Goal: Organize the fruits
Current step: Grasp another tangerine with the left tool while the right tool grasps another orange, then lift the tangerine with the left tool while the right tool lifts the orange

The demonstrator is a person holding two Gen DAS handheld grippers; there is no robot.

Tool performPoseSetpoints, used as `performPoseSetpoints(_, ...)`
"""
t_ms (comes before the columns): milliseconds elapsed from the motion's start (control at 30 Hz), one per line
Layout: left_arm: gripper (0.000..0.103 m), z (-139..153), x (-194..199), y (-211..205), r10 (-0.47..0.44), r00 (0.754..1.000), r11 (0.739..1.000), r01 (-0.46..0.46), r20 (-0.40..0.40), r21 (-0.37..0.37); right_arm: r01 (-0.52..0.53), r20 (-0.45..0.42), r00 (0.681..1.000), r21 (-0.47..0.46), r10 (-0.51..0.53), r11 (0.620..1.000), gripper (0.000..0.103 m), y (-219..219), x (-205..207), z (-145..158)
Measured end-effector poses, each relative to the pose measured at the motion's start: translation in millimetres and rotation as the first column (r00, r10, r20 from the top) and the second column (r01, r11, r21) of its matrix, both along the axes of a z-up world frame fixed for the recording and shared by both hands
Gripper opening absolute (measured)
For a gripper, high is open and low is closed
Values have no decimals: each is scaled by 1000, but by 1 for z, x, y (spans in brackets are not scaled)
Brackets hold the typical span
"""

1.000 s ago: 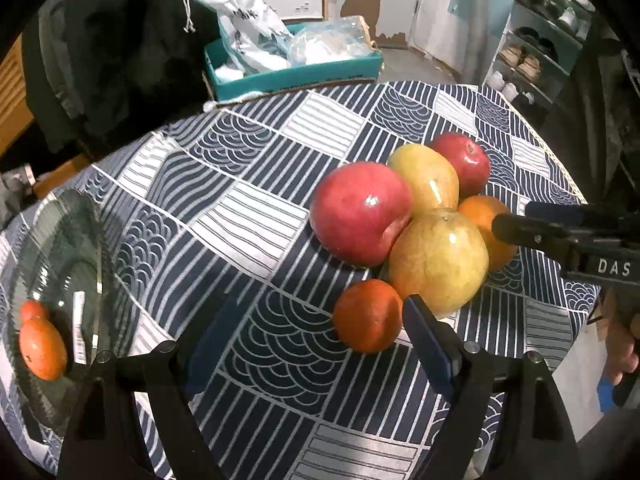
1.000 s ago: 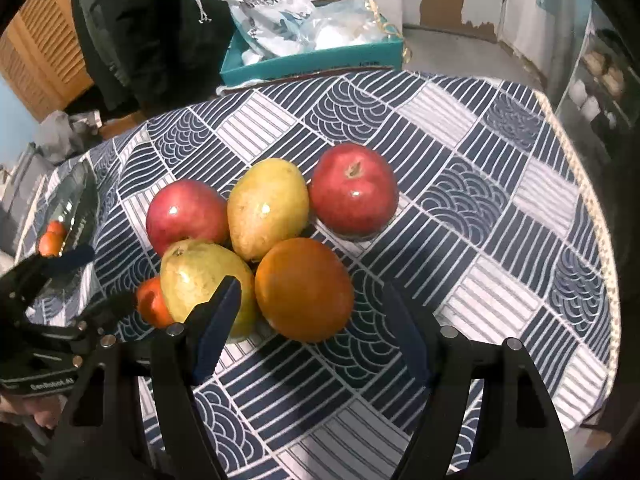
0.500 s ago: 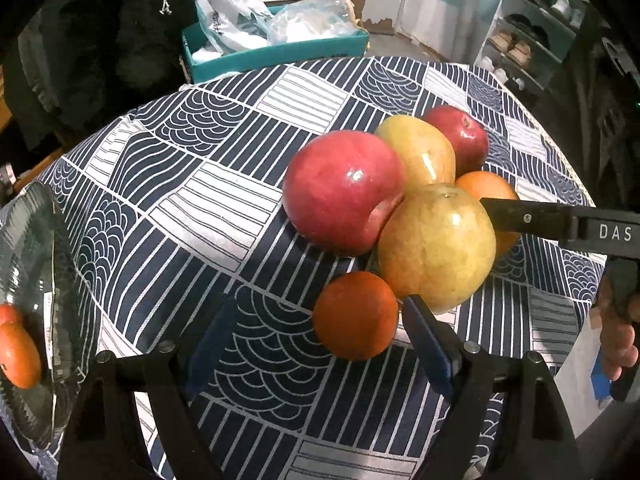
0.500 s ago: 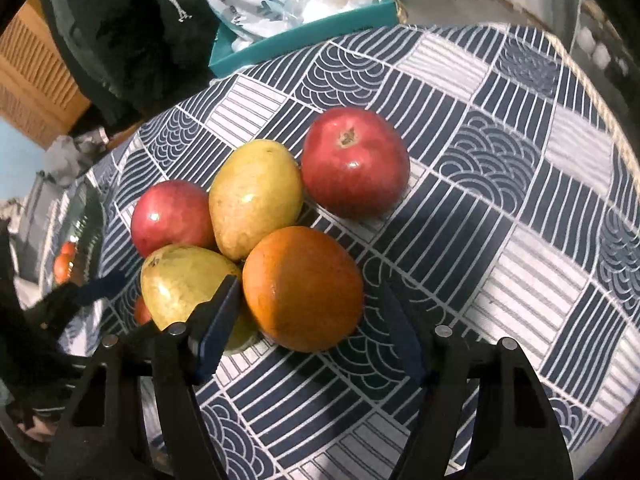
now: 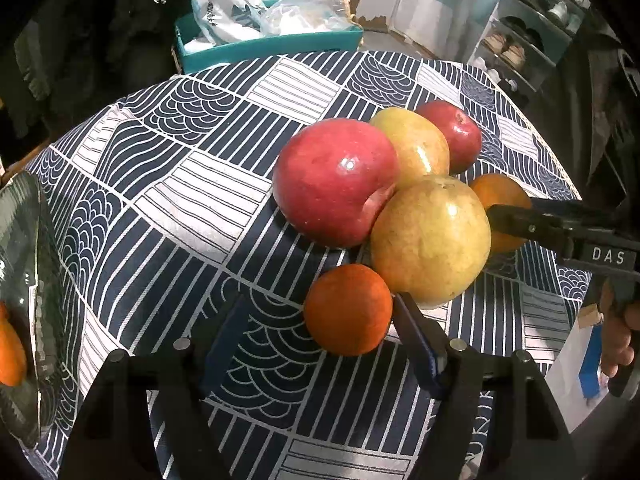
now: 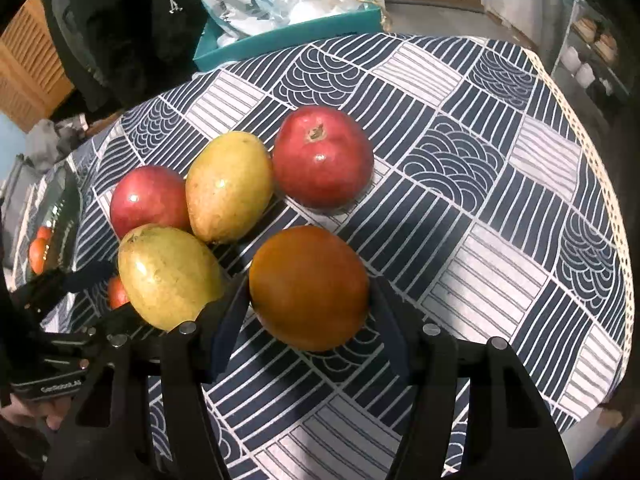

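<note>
- Currently gripping the big orange [image 6: 308,288] in the right tongs [image 6: 308,284], pads pressed on both its sides, low over the tablecloth [image 6: 460,184] and just beside the near pear [image 6: 168,276]
- Straddling the small orange [image 5: 348,312] with the left tongs [image 5: 320,300], half wide and just closing in; one finger against the fruit, the other clear of it, so nothing held yet
- Could lose the big orange on the lift: round, smooth skin and narrow pads, likely to squirt out and roll toward the table edge
- Could nudge the near pear with the left tongs' right-side finger, squeezed between it and the small orange; might set the red apple [image 5: 336,184] and the far pear [image 5: 416,144] behind it rolling
- Could knock the two tongs together, working so close in one cluster
- Might push the small orange away instead of catching it, closing from one side only
- Glass plate [image 5: 20,248] at the left edge: at least one small orange in it, shallow, so easy to roll out of
- Teal tray [image 5: 272,46] beyond the table: plastic bags only, no fruit seen
</note>
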State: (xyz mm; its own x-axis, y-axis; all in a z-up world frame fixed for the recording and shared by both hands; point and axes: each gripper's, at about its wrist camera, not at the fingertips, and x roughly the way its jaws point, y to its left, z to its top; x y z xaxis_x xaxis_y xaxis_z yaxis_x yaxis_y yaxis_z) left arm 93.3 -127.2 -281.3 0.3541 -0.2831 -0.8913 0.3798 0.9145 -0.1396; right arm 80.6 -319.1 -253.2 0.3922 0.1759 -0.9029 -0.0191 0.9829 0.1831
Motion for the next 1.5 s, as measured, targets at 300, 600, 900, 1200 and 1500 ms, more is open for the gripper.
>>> performPoseSetpoints(300, 57, -8, -2, -4, -50, 999, 999, 50, -12, -16, -8, -20, 1000, 31, 9, 999, 67, 2, 8, -10)
performPoseSetpoints(600, 45, 0, -5, -5, -44, 999, 999, 44, 14, 11, -20, 16, 1000, -23, 20, 1000, 65, 7, 2, -4)
performPoseSetpoints(900, 44, 34, -5, 13, 39, 996, 999, -38, 80, -4, 17, 131, 991, -101, -4, 995, 64, 7, -7, 30)
performPoseSetpoints(1200, 44, 78, -17, 21, 65, 982, 998, -62, 176, -22, 18, 229, 973, -159, 20, 987, 64, 15, -22, 67)
performPoseSetpoints(1500, 44, 120, -29, 27, 78, 963, 996, -67, 259, -51, 2, 317, 947, -171, 53, 985, 64, 27, -37, 103)
